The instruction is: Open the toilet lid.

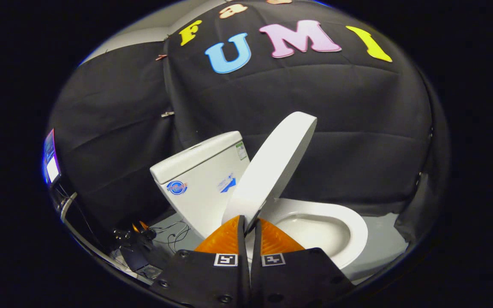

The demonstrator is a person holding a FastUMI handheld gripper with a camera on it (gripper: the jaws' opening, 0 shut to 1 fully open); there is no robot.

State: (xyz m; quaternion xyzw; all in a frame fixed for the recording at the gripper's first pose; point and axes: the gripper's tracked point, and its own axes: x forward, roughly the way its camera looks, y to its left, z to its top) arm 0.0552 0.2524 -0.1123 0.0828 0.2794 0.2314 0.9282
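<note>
While the hand-held gripper (248, 224) is reaching forward and slightly upward toward the toilet, its two fingers are standing nearly together, and the thin front edge of the white oval plastic toilet lid (272, 167) is sitting in the narrow gap between their tips. Both fingers appear to be pressing on that edge, so the tool is clamped on the lid. The view is tilting, so the whole toilet is leaning across the scene. The lid is standing raised, well clear of the white ceramic toilet bowl (353, 231), and it is slanting up and away from the fingertips toward the black cloth wall (357, 128) behind. Its upper end is rising higher than the white rectangular ceramic cistern (199, 175), which is sitting just to the left of the lid and carrying small blue and green stickers on its side. The open bowl is lying just ahead of the fingers, to the right. Left of the cistern, thin dark cables (173, 233) are trailing across the grey floor (383, 244), near some dark equipment that is too small to make out.
</note>
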